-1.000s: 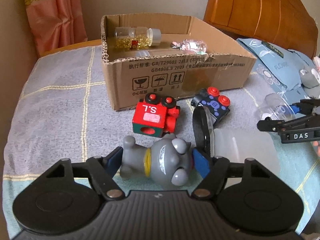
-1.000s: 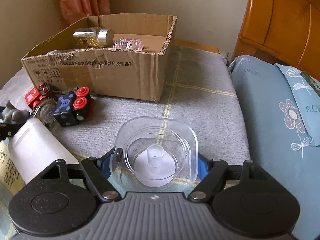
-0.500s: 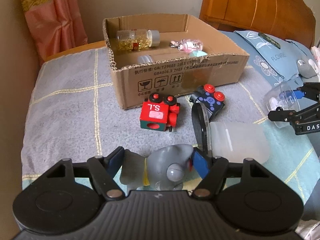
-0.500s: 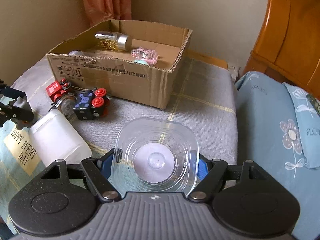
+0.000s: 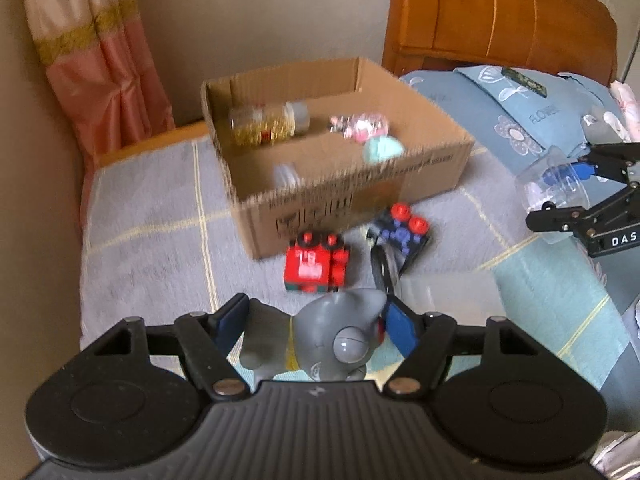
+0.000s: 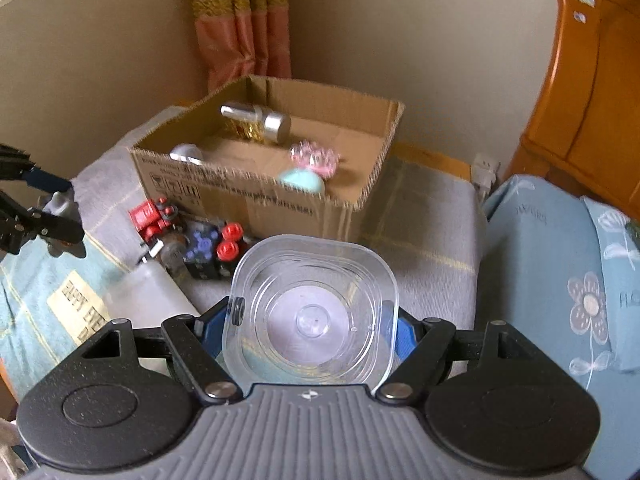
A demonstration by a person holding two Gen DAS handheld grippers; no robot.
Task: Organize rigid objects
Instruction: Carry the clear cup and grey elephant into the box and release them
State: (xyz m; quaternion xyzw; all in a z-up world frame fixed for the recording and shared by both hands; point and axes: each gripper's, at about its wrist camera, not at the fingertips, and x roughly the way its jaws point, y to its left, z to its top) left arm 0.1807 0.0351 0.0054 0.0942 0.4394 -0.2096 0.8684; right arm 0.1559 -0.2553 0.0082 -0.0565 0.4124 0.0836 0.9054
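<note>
My left gripper (image 5: 316,320) is shut on a grey animal figurine (image 5: 324,340) and holds it above the bed. My right gripper (image 6: 316,320) is shut on a clear square plastic container (image 6: 314,314), held in the air; it also shows in the left wrist view (image 5: 554,188). An open cardboard box (image 5: 352,196) stands ahead, holding a gold-filled bottle (image 5: 268,124), a pink clear toy (image 5: 360,124) and a mint oval object (image 5: 380,148). A red block toy (image 5: 316,264) and a dark blue block toy (image 5: 400,232) lie in front of the box.
A white translucent jar (image 6: 148,296) with a dark lid (image 5: 382,270) lies on the blanket near the block toys. A wooden headboard (image 5: 500,16) and blue floral pillows (image 6: 560,280) are to the right. A pink curtain (image 5: 96,64) hangs at the back left.
Both grippers have risen and pulled back with their loads; the box and the toys look smaller and lower, and more of the box's inside shows.
</note>
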